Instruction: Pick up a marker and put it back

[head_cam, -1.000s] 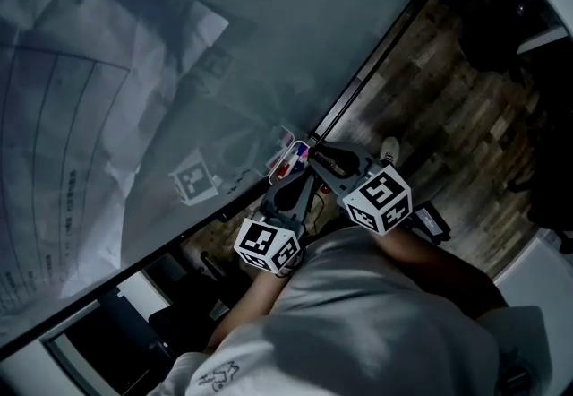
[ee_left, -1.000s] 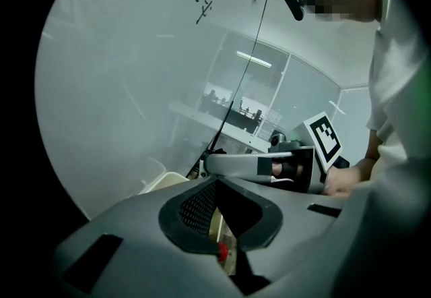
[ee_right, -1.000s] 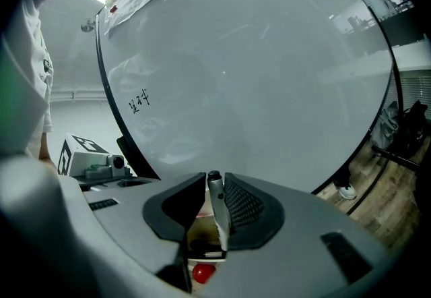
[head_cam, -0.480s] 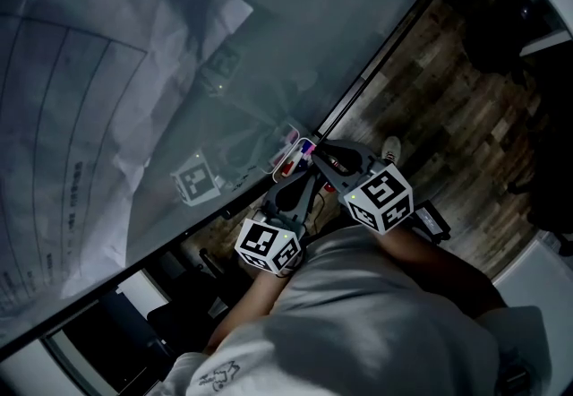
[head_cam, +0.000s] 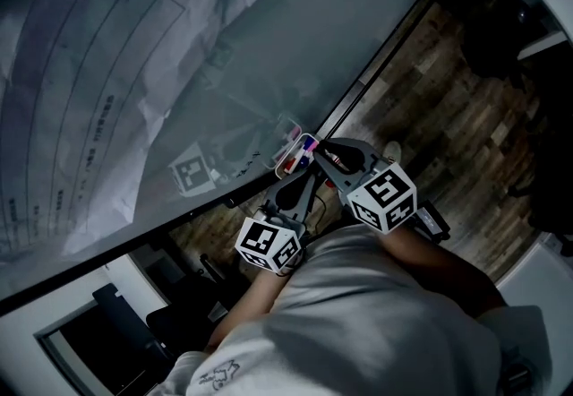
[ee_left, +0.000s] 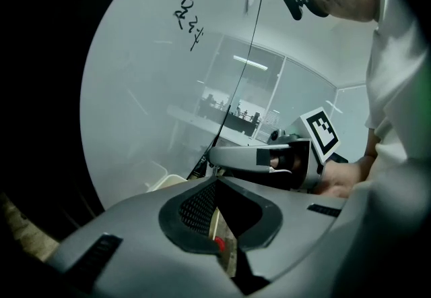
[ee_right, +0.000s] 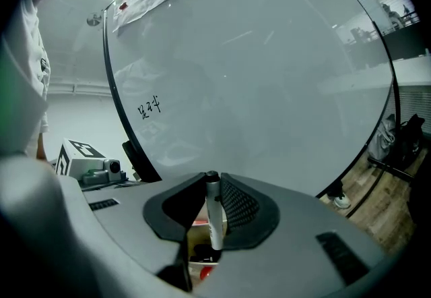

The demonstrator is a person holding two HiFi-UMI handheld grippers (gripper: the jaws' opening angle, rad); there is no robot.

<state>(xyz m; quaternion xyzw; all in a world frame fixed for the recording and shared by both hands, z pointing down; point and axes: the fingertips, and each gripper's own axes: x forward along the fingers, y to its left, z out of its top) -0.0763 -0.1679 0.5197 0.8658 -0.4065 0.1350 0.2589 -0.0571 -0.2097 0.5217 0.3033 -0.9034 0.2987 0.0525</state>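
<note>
Marker [ee_right: 214,217] sits clenched upright in the right hand-held gripper [ee_right: 213,181], just above the tray [head_cam: 288,158] at the whiteboard [ee_right: 256,74] edge. Left hand-held gripper [ee_left: 217,183] has its tips together, holding nothing.

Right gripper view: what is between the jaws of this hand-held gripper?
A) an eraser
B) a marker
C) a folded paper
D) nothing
B: a pale marker with a dark end stands clamped between the jaws of the right hand-held gripper.
</note>
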